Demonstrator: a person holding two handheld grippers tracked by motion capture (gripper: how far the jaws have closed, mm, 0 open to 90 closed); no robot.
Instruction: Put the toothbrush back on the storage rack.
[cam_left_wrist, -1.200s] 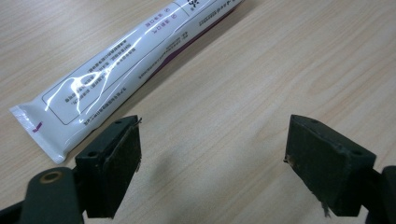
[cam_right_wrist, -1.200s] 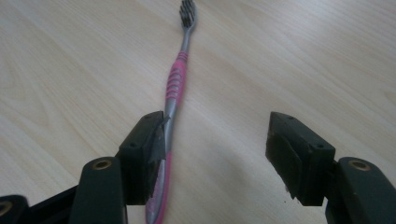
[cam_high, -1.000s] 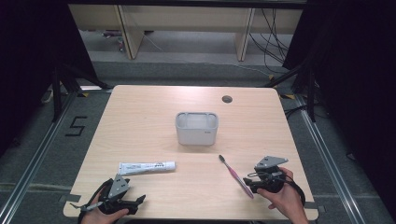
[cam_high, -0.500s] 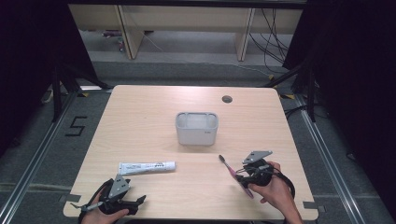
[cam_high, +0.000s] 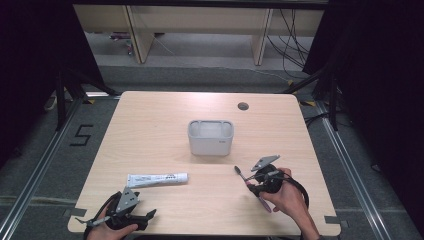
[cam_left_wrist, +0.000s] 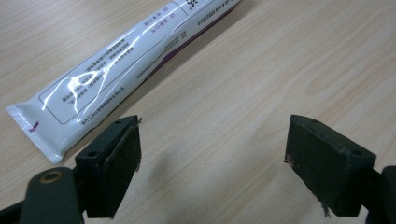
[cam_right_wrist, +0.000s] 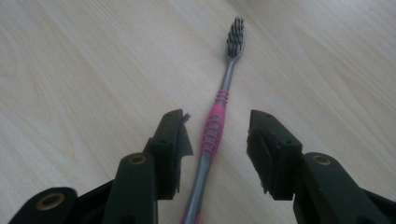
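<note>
The right gripper (cam_right_wrist: 217, 140), low and level at the table's (cam_high: 160, 125) near right, has been closing its jaws astride the flat-lying toothbrush (cam_right_wrist: 219, 107), not yet pinching, bristles pointing far-left, handle near-right.

Worktop (cam_high: 150, 130): container (cam_high: 210, 137) at centre; tube (cam_high: 157, 179) lying front-left; toothbrush (cam_high: 246, 178) front-right, apparently flat, between the right gripper's (cam_high: 257, 181) jaws.

Pink-and-grey toothbrush (cam_right_wrist: 212, 130), dark bristles, lying flat on the wooden table (cam_high: 160, 130), handle between the right gripper's (cam_right_wrist: 219, 140) parted jaws, untouched
</note>
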